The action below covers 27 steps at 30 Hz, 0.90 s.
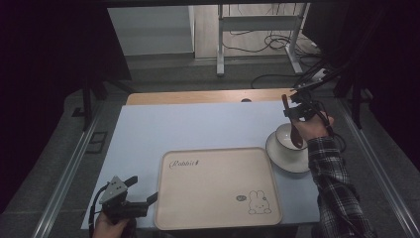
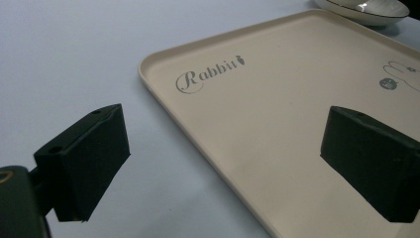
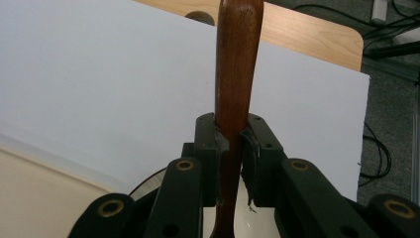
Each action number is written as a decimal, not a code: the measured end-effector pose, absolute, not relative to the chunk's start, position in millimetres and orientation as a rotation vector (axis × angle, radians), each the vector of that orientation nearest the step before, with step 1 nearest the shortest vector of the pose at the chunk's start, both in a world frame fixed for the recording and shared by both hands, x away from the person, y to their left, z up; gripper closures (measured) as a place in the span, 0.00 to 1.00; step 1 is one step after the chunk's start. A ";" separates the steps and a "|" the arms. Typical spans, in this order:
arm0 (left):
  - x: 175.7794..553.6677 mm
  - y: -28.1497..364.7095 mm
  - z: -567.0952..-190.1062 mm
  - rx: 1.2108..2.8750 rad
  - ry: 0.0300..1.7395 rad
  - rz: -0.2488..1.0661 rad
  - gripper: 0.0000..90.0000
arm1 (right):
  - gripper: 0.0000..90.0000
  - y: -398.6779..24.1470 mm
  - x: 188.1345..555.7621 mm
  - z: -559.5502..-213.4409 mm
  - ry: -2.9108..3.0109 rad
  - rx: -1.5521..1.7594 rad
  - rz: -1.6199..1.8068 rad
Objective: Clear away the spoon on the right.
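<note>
A brown wooden spoon (image 1: pixel 293 126) stands tilted with its bowl end down in a white bowl (image 1: pixel 286 137), which rests on a white saucer (image 1: pixel 287 161) at the table's right. My right gripper (image 1: pixel 296 111) is shut on the spoon's handle (image 3: pixel 236 84), which rises between the jaws in the right gripper view. A beige tray (image 1: pixel 218 188) printed "Rabbit" with a bunny drawing lies at the front centre. My left gripper (image 1: pixel 141 191) stands open just left of the tray's near left corner; its jaws straddle the tray's edge (image 2: pixel 198 144) with nothing between them.
A pale sheet (image 1: pixel 188 124) covers the wooden table (image 1: pixel 198 96). Beyond the table's far edge stand a metal desk frame (image 1: pixel 220 44) and loose cables (image 1: pixel 270 77) on the floor. Metal rails run along both sides of the table.
</note>
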State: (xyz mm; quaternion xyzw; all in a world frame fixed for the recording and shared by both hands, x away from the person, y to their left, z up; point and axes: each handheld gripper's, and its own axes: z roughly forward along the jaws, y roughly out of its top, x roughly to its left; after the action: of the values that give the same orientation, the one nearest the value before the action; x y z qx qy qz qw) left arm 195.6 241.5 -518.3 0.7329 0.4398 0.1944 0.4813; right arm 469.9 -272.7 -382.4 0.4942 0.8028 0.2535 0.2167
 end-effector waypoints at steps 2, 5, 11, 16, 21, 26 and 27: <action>195.6 241.6 -518.3 1.787 1.072 0.474 0.05 | 0.87 -272.6 467.1 -378.2 2.232 1.361 0.704; 195.6 241.5 -518.3 1.788 1.072 0.475 0.05 | 0.87 -272.2 462.3 -372.3 2.244 1.347 0.706; 195.6 241.3 -518.2 1.789 1.072 0.476 0.05 | 0.87 -270.7 452.3 -362.9 2.269 1.320 0.711; 195.5 241.1 -518.2 1.791 1.072 0.477 0.05 | 0.87 -269.7 442.8 -357.4 2.296 1.301 0.714; 195.5 241.0 -518.2 1.792 1.072 0.477 0.05 | 0.87 -269.2 432.8 -355.0 2.322 1.297 0.725; 195.6 241.0 -518.2 1.792 1.071 0.478 0.05 | 0.87 -268.3 424.5 -353.2 2.341 1.283 0.732; 195.6 240.9 -518.2 1.793 1.071 0.478 0.05 | 0.87 -267.4 421.4 -352.7 2.351 1.282 0.729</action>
State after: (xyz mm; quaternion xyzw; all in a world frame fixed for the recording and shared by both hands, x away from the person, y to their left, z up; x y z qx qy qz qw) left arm 195.6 240.9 -518.2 0.7346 0.4388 0.1960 0.4790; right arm 421.4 -267.4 -352.7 0.4542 0.8330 0.2582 0.1821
